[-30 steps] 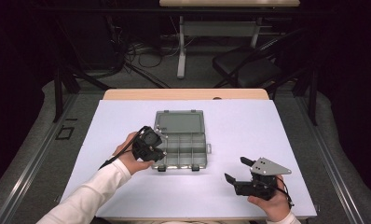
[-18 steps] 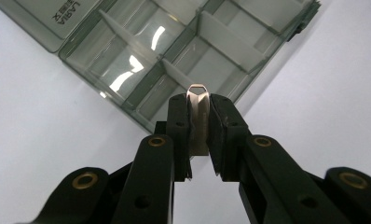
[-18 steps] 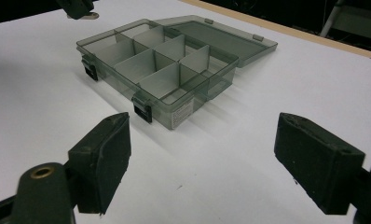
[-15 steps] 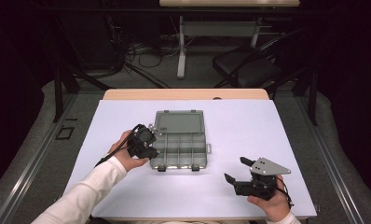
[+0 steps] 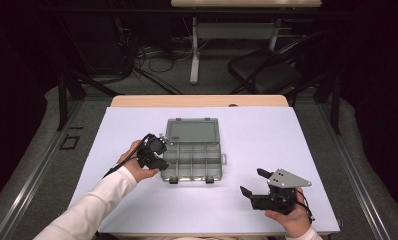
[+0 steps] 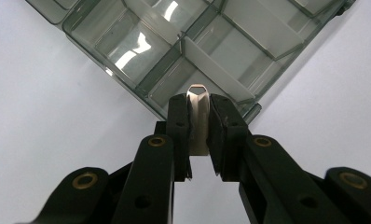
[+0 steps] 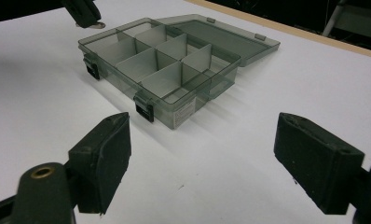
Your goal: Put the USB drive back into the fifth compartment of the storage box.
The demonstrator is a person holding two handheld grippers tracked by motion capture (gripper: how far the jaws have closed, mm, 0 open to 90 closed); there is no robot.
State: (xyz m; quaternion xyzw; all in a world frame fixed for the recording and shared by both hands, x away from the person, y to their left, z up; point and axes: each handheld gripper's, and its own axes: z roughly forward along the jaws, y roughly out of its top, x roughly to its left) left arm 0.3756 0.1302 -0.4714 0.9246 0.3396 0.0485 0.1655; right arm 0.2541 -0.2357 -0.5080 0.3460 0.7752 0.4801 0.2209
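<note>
Between the clenched jaws of the left gripper sits a small metal clip, just over the organizer box; right gripper gapes wide.

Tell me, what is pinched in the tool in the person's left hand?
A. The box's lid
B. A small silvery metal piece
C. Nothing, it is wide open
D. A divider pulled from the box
B: the left tool has its jaws closed on a small silvery metal piece, held at the edge of the open compartment box.
</note>
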